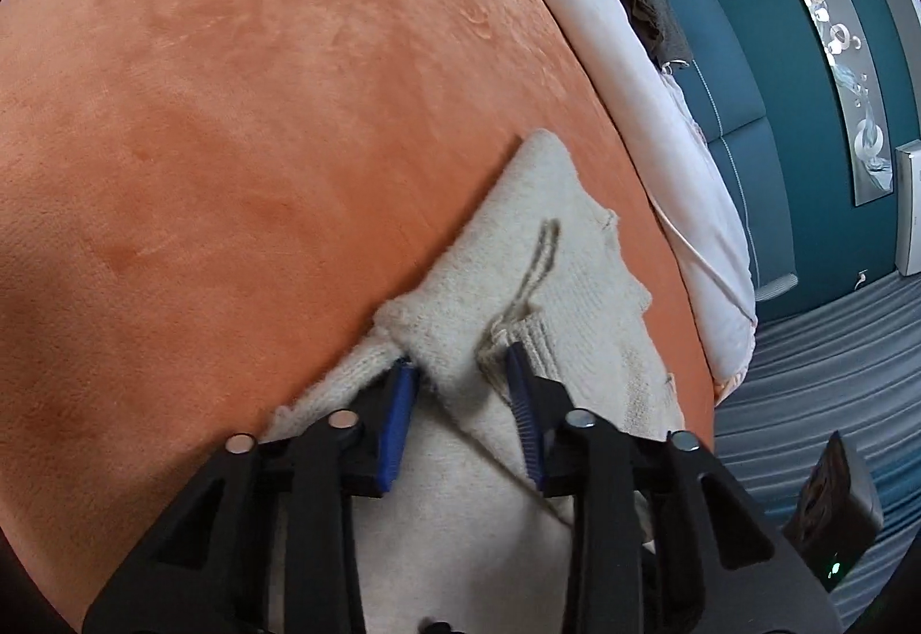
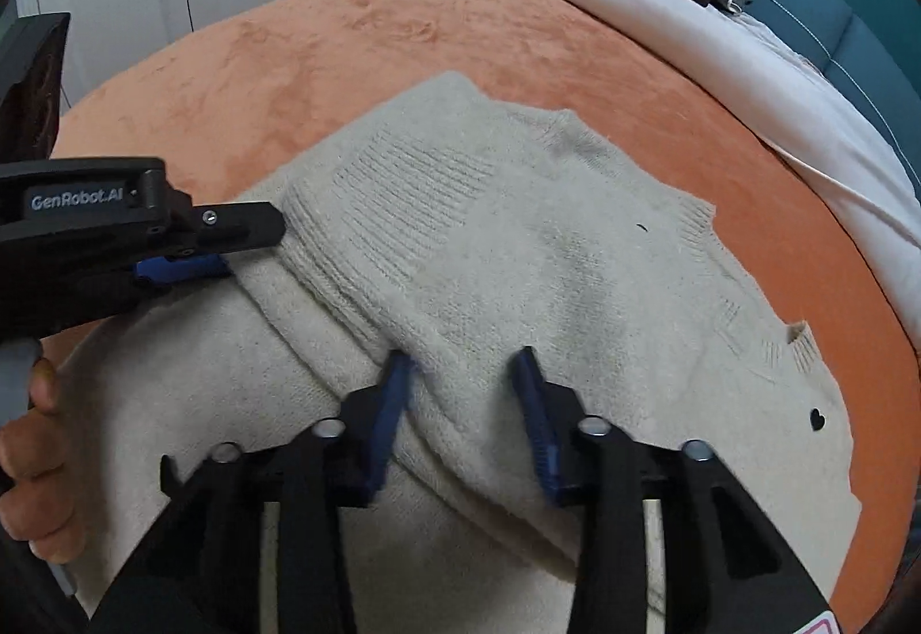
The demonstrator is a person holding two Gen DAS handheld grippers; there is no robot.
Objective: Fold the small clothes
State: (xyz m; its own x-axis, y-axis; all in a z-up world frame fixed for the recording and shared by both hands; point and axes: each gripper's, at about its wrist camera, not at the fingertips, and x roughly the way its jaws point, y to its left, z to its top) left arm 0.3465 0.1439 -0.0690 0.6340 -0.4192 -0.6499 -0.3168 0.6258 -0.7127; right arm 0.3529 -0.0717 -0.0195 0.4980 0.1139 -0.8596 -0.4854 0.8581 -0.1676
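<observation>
Cream knit sweater lies spread on an orange plush blanket, filling the lower half of the right wrist view from about 9 o'clock round to 4 o'clock. A ribbed band of the sweater is turned over on top of the body, and a small black heart marks the knit near its edge at 4 o'clock. The right gripper sits at 6 o'clock with its blue-padded fingers spread, a raised fold of knit lying in the gap between them; neither pad presses it, so the jaws stand released. The left gripper reaches in from 9 o'clock, its tips at the sweater's folded edge, and a bare hand grips its handle at 8 o'clock.

From the left wrist view the sweater runs from 6 o'clock up toward the centre, with a grey yarn loop on its surface. The left gripper has its fingers apart, a bunched ridge of knit between the blue pads; the tips touch the fabric but the gap stays wide, unclenched. A white duvet lies along the blanket toward 1 o'clock, a teal headboard beyond it, and a framed picture hangs at 2 o'clock
</observation>
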